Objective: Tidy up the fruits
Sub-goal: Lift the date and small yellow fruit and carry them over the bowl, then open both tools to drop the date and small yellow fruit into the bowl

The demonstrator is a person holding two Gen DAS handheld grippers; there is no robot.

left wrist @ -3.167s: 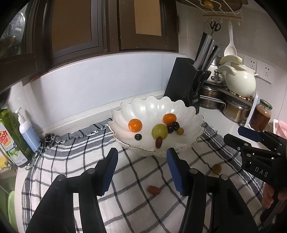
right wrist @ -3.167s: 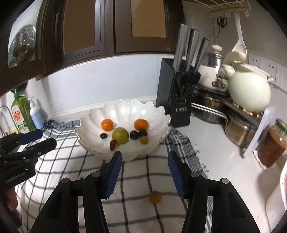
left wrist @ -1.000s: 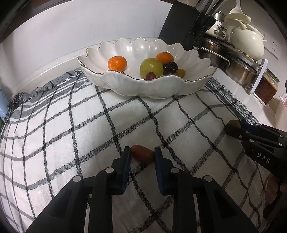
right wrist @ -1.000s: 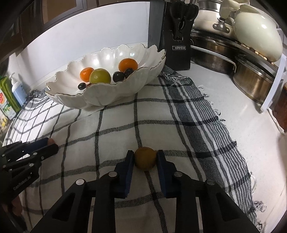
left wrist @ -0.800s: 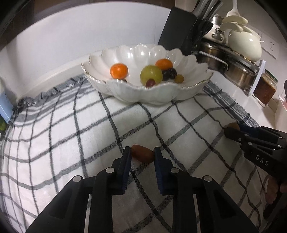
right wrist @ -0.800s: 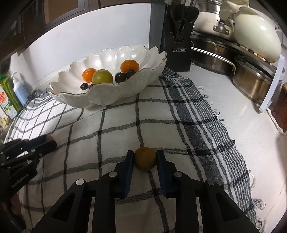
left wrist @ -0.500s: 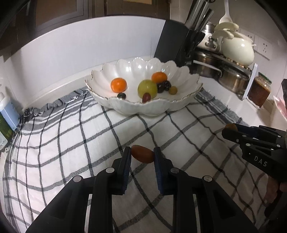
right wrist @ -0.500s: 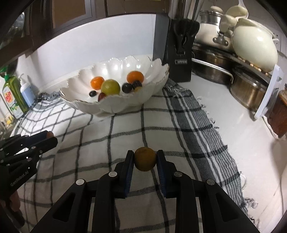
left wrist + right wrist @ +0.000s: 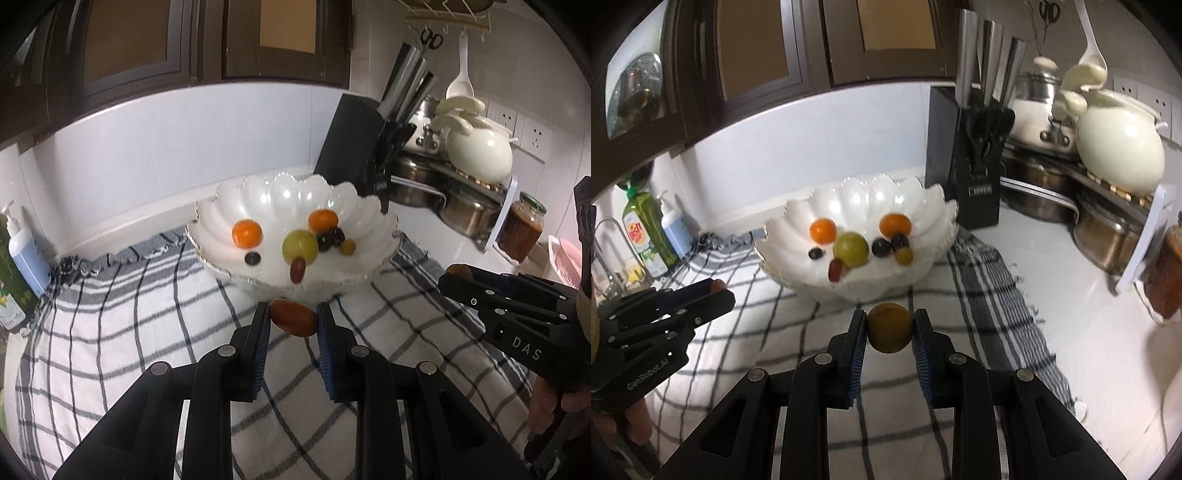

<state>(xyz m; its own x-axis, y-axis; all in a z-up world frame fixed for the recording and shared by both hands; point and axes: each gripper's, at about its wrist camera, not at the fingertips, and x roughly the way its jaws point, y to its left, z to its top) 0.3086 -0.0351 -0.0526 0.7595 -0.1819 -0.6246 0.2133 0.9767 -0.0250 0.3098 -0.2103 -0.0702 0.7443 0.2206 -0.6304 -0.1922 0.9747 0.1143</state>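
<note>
Both claws loaded — bowl rim (image 9: 373,201) near

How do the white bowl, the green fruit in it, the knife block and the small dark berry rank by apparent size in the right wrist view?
Largest to smallest as they look:
1. white bowl
2. knife block, which stands farther back, so its true rank against the bowl is unsure
3. green fruit
4. small dark berry

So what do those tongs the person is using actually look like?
Both are matte black plastic tools with angular two-part arms, round silver screws and ribbed blue pads on the inner faces. The left tongs carry white "GenRobot.AI" lettering on the side, seen from the right wrist view; the right tongs read "DAS". No cables show.
</note>
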